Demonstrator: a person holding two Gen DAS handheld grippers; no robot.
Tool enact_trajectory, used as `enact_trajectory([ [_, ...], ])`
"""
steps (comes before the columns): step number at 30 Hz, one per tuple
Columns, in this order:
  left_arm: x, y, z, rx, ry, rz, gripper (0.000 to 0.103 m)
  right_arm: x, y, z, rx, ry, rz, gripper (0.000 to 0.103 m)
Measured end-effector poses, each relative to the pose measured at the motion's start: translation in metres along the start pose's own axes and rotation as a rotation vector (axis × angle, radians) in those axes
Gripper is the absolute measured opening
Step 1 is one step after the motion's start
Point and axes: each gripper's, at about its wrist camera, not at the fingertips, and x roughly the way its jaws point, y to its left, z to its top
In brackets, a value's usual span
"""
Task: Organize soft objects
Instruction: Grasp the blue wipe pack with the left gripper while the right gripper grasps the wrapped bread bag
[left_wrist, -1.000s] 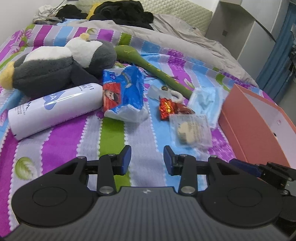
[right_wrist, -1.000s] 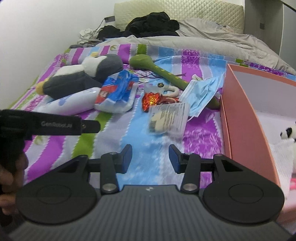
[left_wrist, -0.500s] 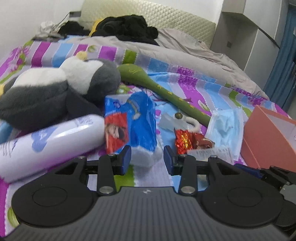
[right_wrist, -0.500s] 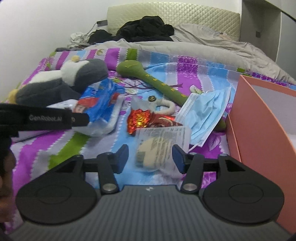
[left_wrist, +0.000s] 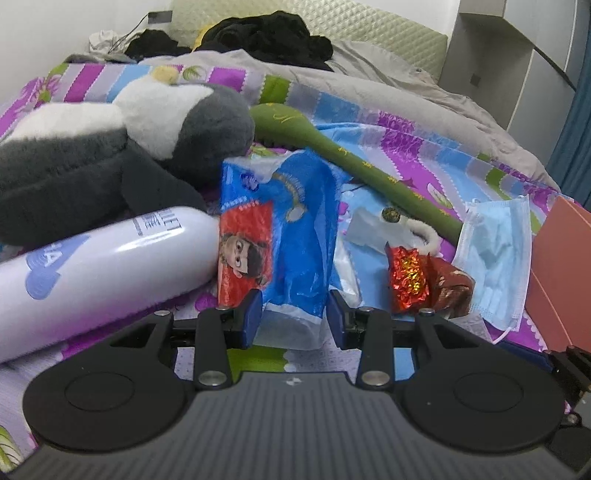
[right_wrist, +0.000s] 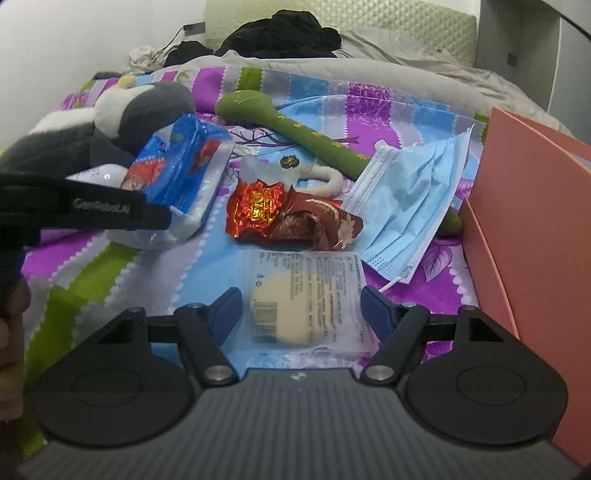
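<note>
My left gripper (left_wrist: 294, 314) straddles the blue tissue pack (left_wrist: 284, 236), grip unclear; my right gripper (right_wrist: 300, 314), jaws just widened, frames a clear packet (right_wrist: 306, 295), print unreadable. Bottle (left_wrist: 99, 273) lettering is cut off.

two wrist cameras, both low over the striped bedspread (left_wrist: 388, 147), facing the quilted headboard (right_wrist: 369, 22).

the left wrist view sits close behind the blue tissue pack (left_wrist: 291, 236), angled down, with the white bottle (left_wrist: 99, 266) at its left. the right wrist view sits further right, close over a clear packet (right_wrist: 306, 295), beside the pink box (right_wrist: 524, 206). both share the tissue pack, grey plush toy (left_wrist: 110, 147), green stick (right_wrist: 295, 129), red foil wrapper (right_wrist: 258, 206) and face mask (left_wrist: 498, 258).
</note>
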Motion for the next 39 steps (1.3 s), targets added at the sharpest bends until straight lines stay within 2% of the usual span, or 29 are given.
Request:
enact_trajectory([
  [5,0.000,0.004,-0.001,-0.037,0.008,-0.023,0.032,-0.002,0.001,0.000,-0.022,-0.003,0.006,0.050],
  [10,-0.011,0.002,-0.001,-0.049,0.000,-0.031,0.024,-0.006,0.003,0.003,-0.039,-0.001,0.007,0.038],
  [11,-0.015,0.002,-0.001,-0.051,0.000,-0.037,0.024,-0.007,0.002,0.004,-0.028,0.001,0.010,0.033],
  [14,-0.028,0.003,-0.005,-0.072,0.002,-0.049,0.023,-0.013,0.000,0.007,-0.011,0.000,0.016,0.028],
  [23,-0.077,0.006,-0.020,-0.130,0.019,-0.100,0.022,-0.046,0.001,0.012,0.001,-0.007,0.028,0.026],
  [39,-0.153,-0.002,-0.059,-0.144,0.065,-0.132,0.020,-0.108,0.010,-0.005,-0.003,0.007,0.051,0.026],
])
